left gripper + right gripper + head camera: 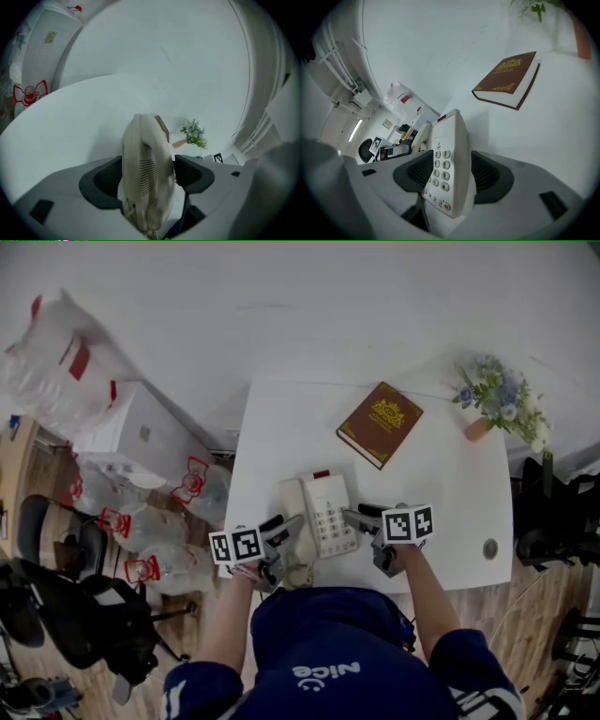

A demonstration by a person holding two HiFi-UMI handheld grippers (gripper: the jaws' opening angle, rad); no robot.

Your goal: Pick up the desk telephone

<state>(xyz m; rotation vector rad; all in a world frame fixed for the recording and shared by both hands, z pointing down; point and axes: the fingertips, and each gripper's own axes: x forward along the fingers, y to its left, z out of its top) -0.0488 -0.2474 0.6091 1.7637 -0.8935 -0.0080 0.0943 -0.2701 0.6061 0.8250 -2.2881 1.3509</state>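
Cream desk telephone (pixel 317 514) lies lengthwise between left gripper (pixel 284 532) and right gripper (pixel 361 518), each straddling one edge, jaws spread, unclenched.

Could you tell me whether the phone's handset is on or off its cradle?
On: the handset lies flat in its seat on the telephone.

A navy top (pixel 323 634) with white lettering, white stripes on the right sleeve (pixel 473 676). The left gripper (pixel 284 529) and right gripper (pixel 359 517) are grey, black-padded, each topped by a white marker cube (pixel 234 545).
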